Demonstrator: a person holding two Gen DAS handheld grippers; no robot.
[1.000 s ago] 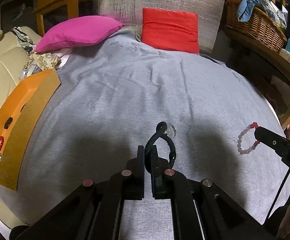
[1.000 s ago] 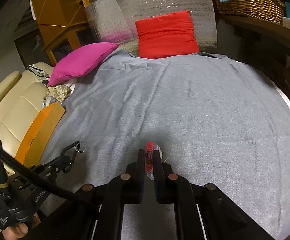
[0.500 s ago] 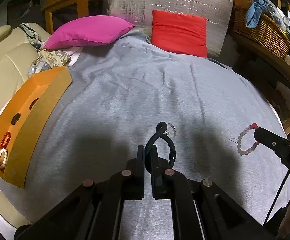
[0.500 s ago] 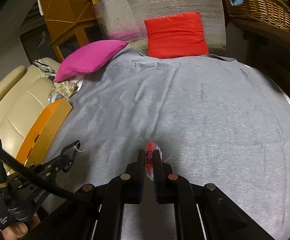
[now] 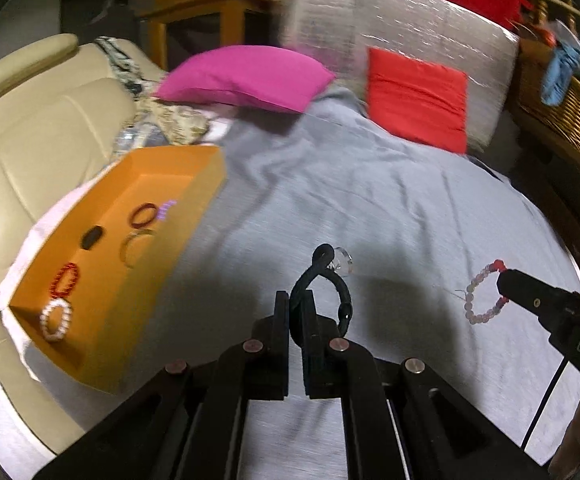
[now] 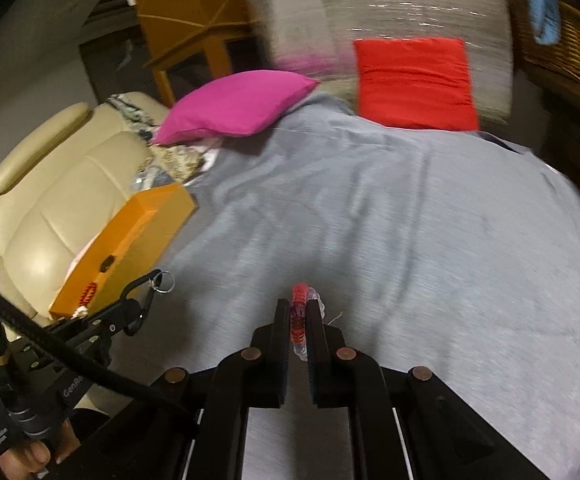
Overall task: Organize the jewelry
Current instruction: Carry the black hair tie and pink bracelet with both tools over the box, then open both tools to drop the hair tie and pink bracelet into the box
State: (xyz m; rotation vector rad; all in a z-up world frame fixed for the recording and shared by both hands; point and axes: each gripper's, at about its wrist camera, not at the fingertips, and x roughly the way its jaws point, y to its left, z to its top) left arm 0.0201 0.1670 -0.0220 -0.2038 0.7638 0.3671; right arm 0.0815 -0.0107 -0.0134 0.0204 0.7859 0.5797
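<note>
- Two pieces of jewelry are in the air, one in each claw: the left claw is clamped tight on a black bracelet with a small clear ring hanging off its top, and the right claw is pinched nearly closed on a pink beaded bracelet with a few red beads.
- The orange tray is the landmark: both carried pieces hang above the grey bedspread to the right of it, the black one nearer, the pink one further out.
- Inside the tray lie several pieces already: a white beaded bracelet and a red beaded bracelet at its near end, then a dark bracelet, a dark red band and a thin pale ring further in.
- Risk, as I judge it: each piece is held by only a short stretch, so a swing or a bump on the tray's near wall could slip it free onto the bedspread.
- The clear ring dangles loose and could catch on the tray wall.
- The tray sits tilted, partly on a white cloth at the bed's edge next to the cream sofa; a hard knock might shift it.
- Beyond the tray are a magenta pillow and a red cushion; nothing lies between the claws and the tray.
</note>
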